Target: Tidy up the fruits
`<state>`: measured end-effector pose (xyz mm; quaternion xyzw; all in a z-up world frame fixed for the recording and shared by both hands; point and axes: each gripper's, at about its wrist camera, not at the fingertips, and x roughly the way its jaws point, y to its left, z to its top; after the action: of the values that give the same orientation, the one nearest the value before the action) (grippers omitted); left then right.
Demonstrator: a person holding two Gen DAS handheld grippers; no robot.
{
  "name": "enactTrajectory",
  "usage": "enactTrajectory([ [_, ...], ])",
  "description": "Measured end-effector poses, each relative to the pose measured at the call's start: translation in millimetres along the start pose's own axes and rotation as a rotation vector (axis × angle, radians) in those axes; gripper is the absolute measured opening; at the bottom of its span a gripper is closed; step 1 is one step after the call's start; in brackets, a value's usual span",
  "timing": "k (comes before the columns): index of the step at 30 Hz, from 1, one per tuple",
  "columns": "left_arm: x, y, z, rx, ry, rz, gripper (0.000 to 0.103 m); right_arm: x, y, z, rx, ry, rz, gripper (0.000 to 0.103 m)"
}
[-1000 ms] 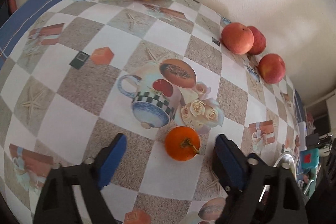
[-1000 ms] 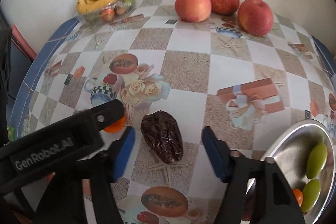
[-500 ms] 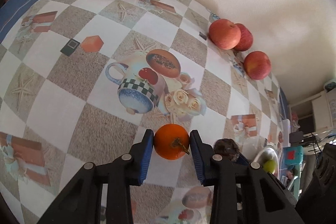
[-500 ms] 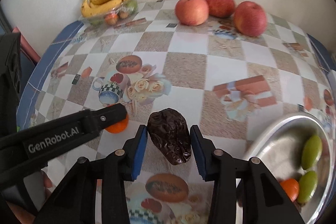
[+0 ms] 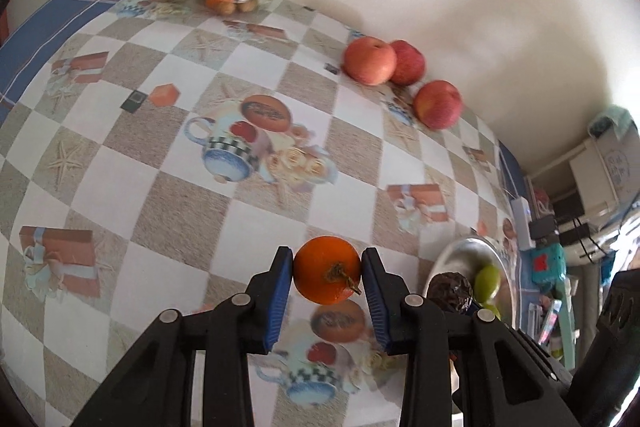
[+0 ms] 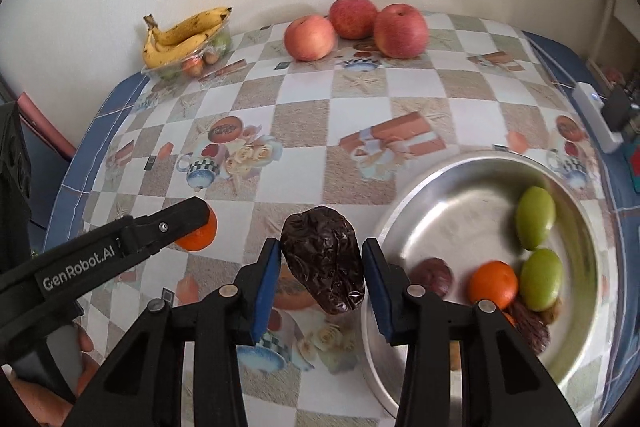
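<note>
My left gripper is shut on a small orange and holds it above the patterned tablecloth; the same orange shows past the left gripper's finger in the right wrist view. My right gripper is shut on a wrinkled dark date, lifted just left of the metal bowl. That bowl holds two green fruits, a small orange and dark dates. From the left wrist view the date and the bowl lie to the right.
Three red apples sit by the back wall. A clear tray with bananas and small fruits stands at the back left. A white power strip lies at the table's right edge. A hand holds the left gripper.
Both grippers closed on their fruits, the left on the orange and the right on the date, then lifted them and moved right toward the metal bowl.
</note>
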<state>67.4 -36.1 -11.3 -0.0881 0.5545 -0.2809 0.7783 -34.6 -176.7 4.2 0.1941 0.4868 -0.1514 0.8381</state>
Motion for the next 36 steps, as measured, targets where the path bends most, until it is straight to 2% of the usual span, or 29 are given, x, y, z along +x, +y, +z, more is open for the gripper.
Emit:
enactTrajectory([
  [7,11,-57,-23,0.175,0.041,-0.034,0.038,-17,-69,1,0.202,-0.023,-0.093,0.044],
  [11,27,-91,-41,0.257,0.097,-0.081,0.038,-19,-98,-1,0.274,-0.017,-0.109,0.044],
  [13,34,-101,-47,0.278,0.124,-0.099,0.037,-18,-105,-2,0.295,-0.012,-0.114,0.044],
  [15,39,-104,-52,0.286,0.143,-0.097,0.04,-16,-109,-2,0.306,-0.008,-0.133,0.045],
  [17,40,-103,-52,0.275,0.152,-0.108,0.042,-16,-112,-4,0.321,-0.006,-0.116,0.045],
  [18,39,-101,-51,0.266,0.151,-0.113,0.047,-14,-111,-4,0.323,-0.004,-0.113,0.045],
  [21,34,-92,-49,0.244,0.142,-0.111,0.054,-15,-110,-7,0.322,0.002,-0.112,0.047],
  [22,32,-88,-49,0.24,0.137,-0.1,0.054,-15,-108,-9,0.319,0.004,-0.111,0.047],
  [23,30,-84,-48,0.235,0.128,-0.074,0.059,-16,-107,-10,0.317,0.005,-0.111,0.047],
  [25,24,-73,-46,0.225,0.1,0.019,0.075,-17,-105,-14,0.309,0.006,-0.116,0.051],
  [27,18,-60,-45,0.227,0.074,0.115,0.094,-18,-101,-18,0.299,0.006,-0.13,0.073],
  [29,13,-48,-46,0.237,0.055,0.206,0.103,-19,-98,-22,0.289,0.007,-0.132,0.089],
  [32,5,-32,-49,0.239,0.055,0.299,0.103,-21,-92,-28,0.271,-0.003,-0.126,0.093],
  [36,-8,-18,-52,0.224,0.053,0.294,0.103,-27,-80,-37,0.231,-0.005,-0.138,0.095],
])
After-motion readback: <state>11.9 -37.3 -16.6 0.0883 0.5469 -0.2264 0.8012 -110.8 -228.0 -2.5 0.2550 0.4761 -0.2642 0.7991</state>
